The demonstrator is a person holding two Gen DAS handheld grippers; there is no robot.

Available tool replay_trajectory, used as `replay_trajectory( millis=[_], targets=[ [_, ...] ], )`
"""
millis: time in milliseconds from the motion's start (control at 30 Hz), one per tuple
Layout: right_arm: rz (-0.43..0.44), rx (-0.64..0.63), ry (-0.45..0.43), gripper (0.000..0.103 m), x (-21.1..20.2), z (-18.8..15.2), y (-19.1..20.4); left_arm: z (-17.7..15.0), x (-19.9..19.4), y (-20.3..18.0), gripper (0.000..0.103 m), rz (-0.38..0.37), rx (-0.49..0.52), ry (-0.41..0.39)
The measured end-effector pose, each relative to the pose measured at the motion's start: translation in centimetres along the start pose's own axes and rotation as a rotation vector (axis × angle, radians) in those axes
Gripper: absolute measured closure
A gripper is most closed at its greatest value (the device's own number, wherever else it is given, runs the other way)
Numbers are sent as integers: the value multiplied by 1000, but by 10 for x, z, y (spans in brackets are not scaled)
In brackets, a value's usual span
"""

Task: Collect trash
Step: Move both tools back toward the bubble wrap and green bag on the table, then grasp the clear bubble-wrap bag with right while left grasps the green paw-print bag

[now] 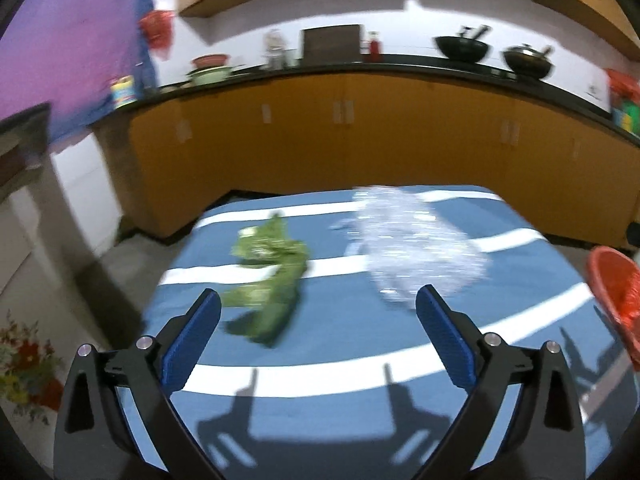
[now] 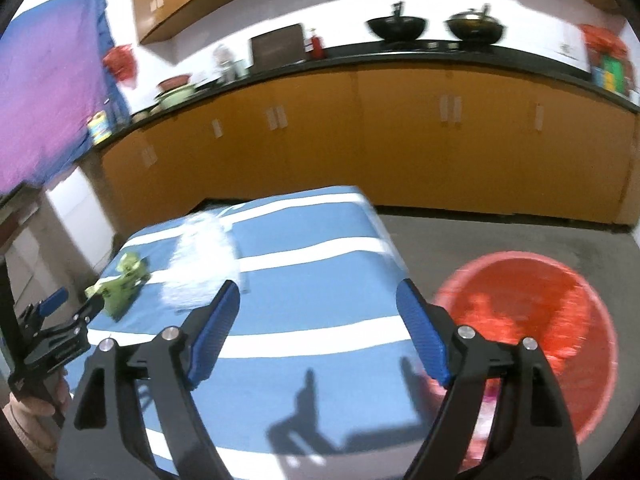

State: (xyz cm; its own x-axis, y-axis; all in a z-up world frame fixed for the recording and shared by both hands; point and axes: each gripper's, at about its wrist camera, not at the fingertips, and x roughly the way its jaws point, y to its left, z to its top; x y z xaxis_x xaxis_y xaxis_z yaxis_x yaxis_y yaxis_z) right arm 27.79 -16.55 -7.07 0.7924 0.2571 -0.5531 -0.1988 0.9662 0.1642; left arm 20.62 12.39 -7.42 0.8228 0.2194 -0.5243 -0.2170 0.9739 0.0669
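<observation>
- We see the clear plastic bag (image 1: 416, 248) crumpled mid-table on the striped cloth (image 1: 340, 420) — probably light and slippery; we'd pinch a bunched fold.
- The green wrapper (image 1: 272, 280) lies just left of it — soft, thin, best taken at its thick middle.
- Our left gripper (image 1: 318, 308) and right gripper (image 2: 318, 300) gape wide, both empty.

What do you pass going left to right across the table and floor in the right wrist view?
Left gripper → green wrapper → clear plastic bag → bare stretch of the blue striped table → red bin on the floor.
</observation>
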Motion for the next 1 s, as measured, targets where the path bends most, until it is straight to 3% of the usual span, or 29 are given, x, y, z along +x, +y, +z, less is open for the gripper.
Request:
replay_trajectory(
  millis=[267, 367, 500, 767, 800, 867, 933, 1000],
  targets=[
    [60, -91, 77, 21, 68, 0, 85, -4, 11, 67, 4, 72, -101, -11],
    [49, -113, 98, 13, 97, 3, 108, -3, 15, 84, 3, 68, -146, -15],
    [0, -129, 122, 5, 131, 5, 120, -2, 23, 99, 2, 55, -181, -21],
    [-45, -162, 213, 4, 182, 7, 127, 5, 40, 115, 2, 59, -202, -18],
    [-49, -165, 218, 7, 185, 6, 127, 5, 41, 115, 2, 58, -204, -19],
    [-35, -151, 245, 26, 190, 5, 122, 6, 42, 115, 2, 51, -206, -19],
    [-24, -125, 271, 56, 193, 3, 117, 7, 43, 112, 2, 44, -202, -17],
    [-4, -111, 286, 73, 195, 2, 113, 9, 44, 107, 2, 36, -192, -16]
  ],
)
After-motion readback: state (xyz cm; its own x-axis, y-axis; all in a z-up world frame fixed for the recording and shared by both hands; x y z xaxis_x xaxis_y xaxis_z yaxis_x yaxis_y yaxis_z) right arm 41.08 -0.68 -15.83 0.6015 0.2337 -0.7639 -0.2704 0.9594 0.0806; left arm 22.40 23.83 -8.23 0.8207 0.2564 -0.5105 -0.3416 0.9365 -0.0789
